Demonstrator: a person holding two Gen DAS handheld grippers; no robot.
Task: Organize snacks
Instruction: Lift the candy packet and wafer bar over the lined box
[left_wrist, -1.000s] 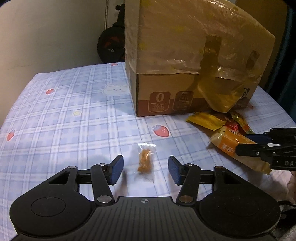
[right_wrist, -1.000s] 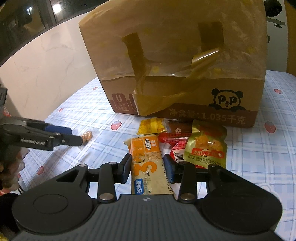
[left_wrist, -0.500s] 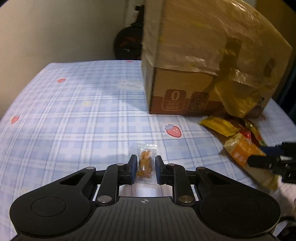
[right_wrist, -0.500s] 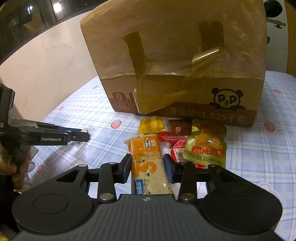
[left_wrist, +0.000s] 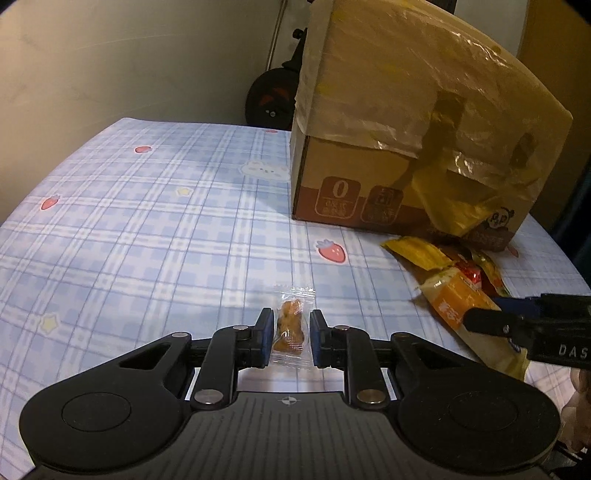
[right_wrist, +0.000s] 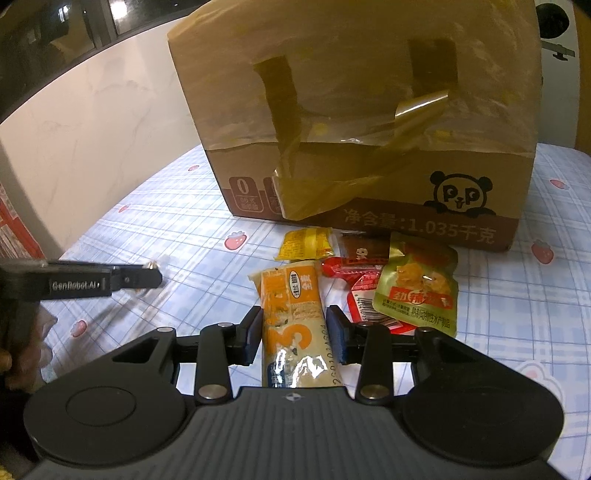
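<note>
Your left gripper (left_wrist: 291, 338) had its jaws closed on the small clear-wrapped snack (left_wrist: 290, 326), pinching the wrapper at its sides where it lay on the checked tabletop (left_wrist: 147, 229), a low hold that probably suited so flat a packet. Your right gripper (right_wrist: 293, 334) was clamped across the long orange-and-cream snack bar (right_wrist: 291, 314), gripped at mid-length, likely so it would not droop. The other packets, a yellow sachet (right_wrist: 304, 243), a red packet (right_wrist: 360, 284) and a green pouch (right_wrist: 415, 291), lay bunched against the foot of the taped cardboard box (right_wrist: 369, 129). That box walled off the far side; open cloth stretched to the left of the small snack, giving your left hand the freer room.
</note>
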